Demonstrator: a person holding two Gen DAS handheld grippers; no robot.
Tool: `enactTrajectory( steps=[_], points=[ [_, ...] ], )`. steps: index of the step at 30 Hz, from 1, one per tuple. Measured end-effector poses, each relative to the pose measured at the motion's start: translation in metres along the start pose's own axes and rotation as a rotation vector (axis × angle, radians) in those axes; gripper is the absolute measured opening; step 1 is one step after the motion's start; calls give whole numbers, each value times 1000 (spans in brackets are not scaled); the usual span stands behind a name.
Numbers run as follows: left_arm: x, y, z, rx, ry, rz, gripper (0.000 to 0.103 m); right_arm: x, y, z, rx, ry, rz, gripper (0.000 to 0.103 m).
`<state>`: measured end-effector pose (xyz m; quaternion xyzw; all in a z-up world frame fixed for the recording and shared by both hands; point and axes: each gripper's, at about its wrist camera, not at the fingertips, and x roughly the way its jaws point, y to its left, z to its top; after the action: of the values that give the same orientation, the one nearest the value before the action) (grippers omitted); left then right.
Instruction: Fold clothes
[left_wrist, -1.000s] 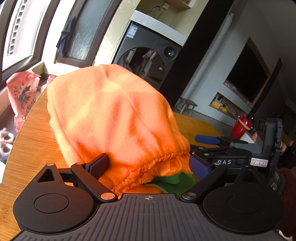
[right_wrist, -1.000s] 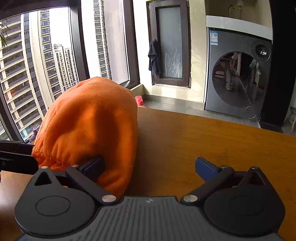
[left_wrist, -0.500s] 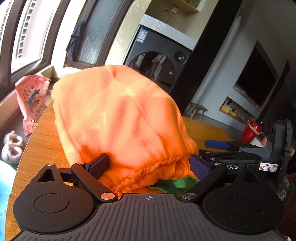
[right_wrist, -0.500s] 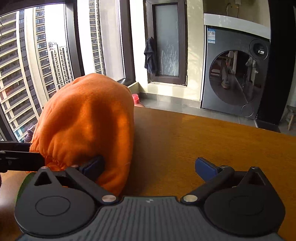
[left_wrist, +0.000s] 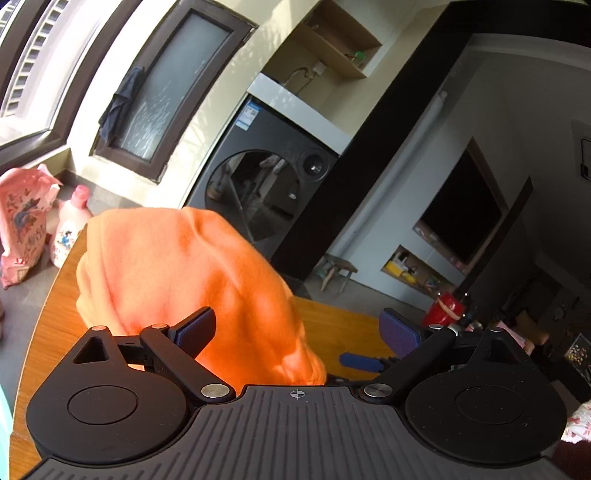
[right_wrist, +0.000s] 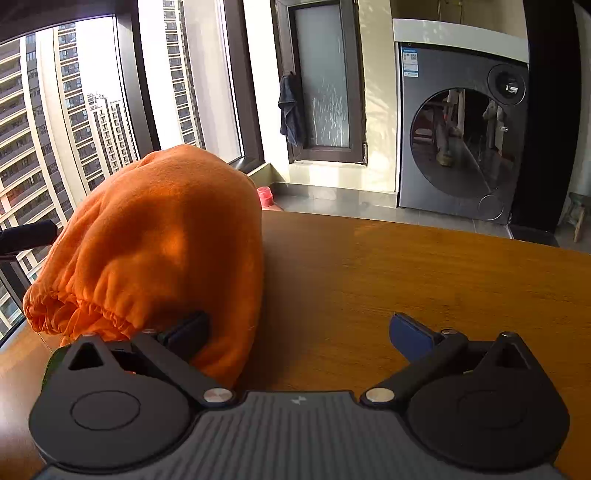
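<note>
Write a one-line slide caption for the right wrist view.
Open right gripper beside a bundled orange garment on a wooden table.

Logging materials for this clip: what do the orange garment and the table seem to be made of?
Orange garment: looks like fleece or a similar soft knit, matte and fuzzy, with a gathered elastic hem; the exact fibre cannot be told. Table: wood or wood-look laminate, warm brown with fine grain lines and a smooth, slightly glossy finish; which of the two is unclear.
</note>
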<state>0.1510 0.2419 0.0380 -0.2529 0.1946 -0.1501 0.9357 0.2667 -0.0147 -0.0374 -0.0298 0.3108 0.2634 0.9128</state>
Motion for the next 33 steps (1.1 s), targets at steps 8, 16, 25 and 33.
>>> enactTrajectory(
  steps=[8, 16, 25, 33],
  points=[
    [79, 51, 36, -172, 102, 4, 99, -10, -5, -3, 28, -61, 17, 103],
    [82, 65, 28, -174, 82, 13, 99, -5, -22, -4, 137, -19, 62, 103],
    [13, 19, -9, -93, -13, -87, 102, -26, -21, -13, 131, -140, 69, 103],
    [16, 25, -39, -184, -31, 102, 102, -10, -9, -4, 85, -30, 5, 103]
  ],
)
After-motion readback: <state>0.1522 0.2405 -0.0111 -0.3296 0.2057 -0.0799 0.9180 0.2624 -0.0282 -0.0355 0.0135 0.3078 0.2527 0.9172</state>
